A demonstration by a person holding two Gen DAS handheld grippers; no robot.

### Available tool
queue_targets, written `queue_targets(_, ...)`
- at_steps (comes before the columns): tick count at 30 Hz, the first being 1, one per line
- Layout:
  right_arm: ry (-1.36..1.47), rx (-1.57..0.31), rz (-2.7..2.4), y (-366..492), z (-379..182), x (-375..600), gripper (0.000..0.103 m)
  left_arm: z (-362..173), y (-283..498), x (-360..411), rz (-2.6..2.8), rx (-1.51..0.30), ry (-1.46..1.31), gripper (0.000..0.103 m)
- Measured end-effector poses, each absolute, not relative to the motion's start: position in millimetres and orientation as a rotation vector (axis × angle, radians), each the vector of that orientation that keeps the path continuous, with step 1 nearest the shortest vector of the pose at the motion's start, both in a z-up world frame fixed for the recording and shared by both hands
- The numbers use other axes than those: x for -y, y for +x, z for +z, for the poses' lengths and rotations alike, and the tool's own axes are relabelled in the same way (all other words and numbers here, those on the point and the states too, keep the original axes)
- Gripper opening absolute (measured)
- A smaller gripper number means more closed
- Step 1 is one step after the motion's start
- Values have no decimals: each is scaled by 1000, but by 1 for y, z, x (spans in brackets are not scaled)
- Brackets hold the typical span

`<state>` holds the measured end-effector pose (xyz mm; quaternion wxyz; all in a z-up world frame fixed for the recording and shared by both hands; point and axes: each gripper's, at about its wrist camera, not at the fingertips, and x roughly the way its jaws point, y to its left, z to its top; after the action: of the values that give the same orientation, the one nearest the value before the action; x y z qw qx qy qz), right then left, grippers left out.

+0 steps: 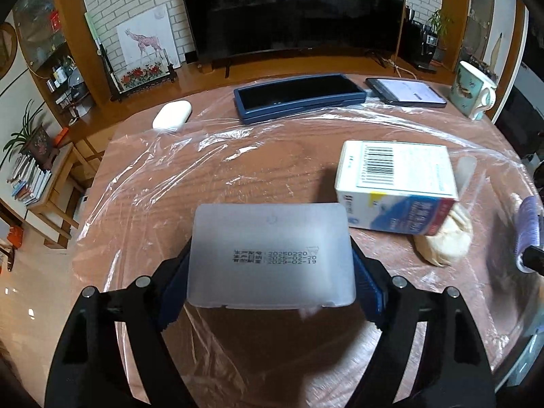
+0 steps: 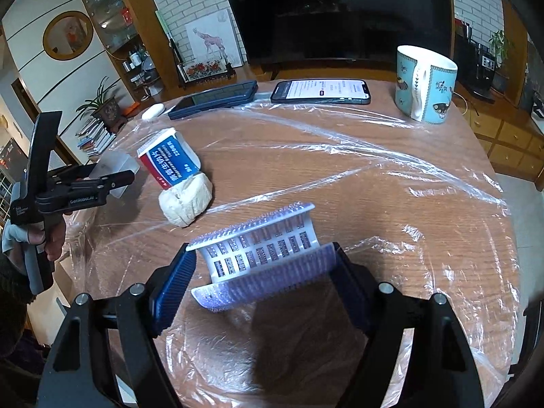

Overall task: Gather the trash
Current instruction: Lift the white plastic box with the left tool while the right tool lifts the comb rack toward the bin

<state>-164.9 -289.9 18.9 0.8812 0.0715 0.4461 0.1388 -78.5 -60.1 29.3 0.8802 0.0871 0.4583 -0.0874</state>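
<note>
Bare film-covered worktop (image 2: pixel 391 197) lies open centre and right. The box (image 2: pixel 170 159) and wad (image 2: pixel 185 202) block the left; phones (image 2: pixel 321 91) and mug (image 2: pixel 425 85) line the far edge.

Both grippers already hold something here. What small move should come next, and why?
Probably carry both pieces off to a bin, none being in view. The left gripper clamps a frosted translucent plastic box, the right gripper a bent blister sheet; a crumpled white tissue wad remains.
</note>
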Motion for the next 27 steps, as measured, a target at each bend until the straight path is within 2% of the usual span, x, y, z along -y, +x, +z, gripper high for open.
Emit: queue_targets(27,144,-898,309,-226,48,244,77,56,-174,66,-350,-912,163,82)
